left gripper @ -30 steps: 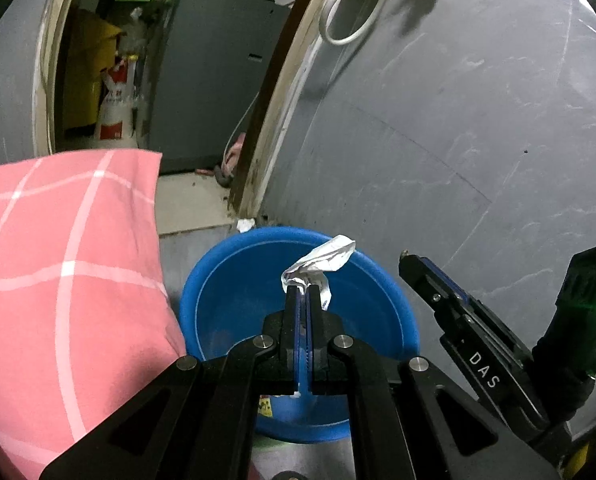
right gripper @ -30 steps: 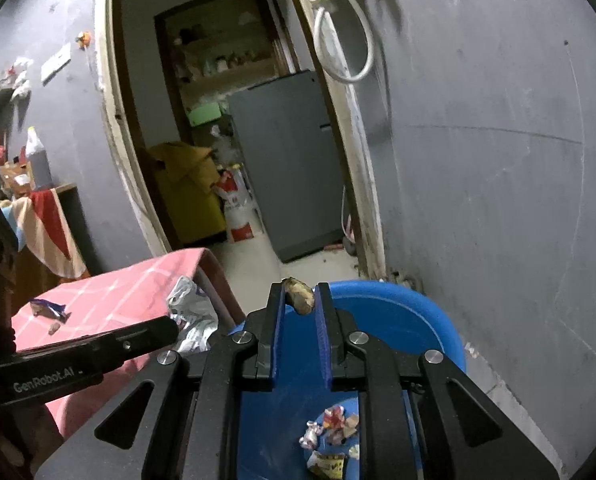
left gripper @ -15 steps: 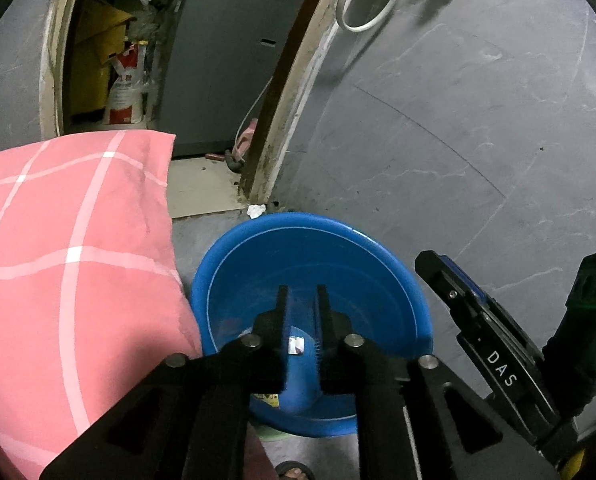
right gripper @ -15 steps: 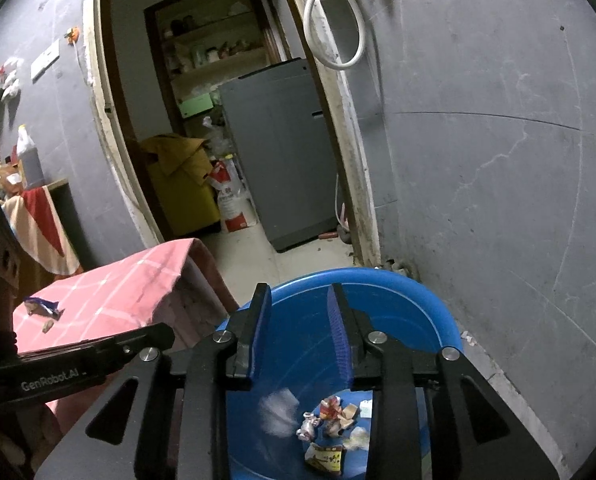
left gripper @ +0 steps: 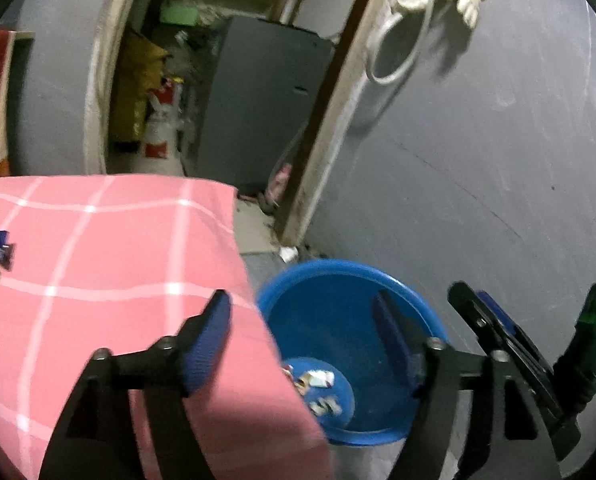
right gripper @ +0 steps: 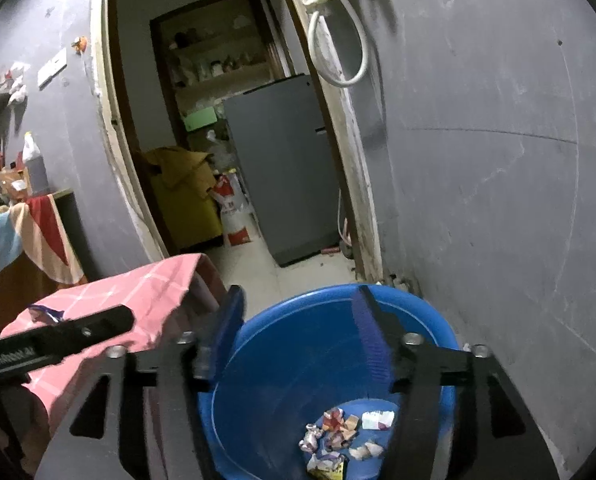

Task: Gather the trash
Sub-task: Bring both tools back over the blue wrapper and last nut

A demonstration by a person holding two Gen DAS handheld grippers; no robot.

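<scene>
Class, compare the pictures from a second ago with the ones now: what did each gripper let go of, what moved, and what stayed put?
The left gripper let go of a crumpled silver wrapper and the right gripper a small brown scrap. Both jaws have just been opening, with nothing between them. The left view has swung towards the pink checked cloth. The blue basin, holding trash, stayed beside the grey wall.

A lived-in home: grey fridge (right gripper: 282, 168) through the doorway, checked pink tablecloth (left gripper: 98, 264).
</scene>
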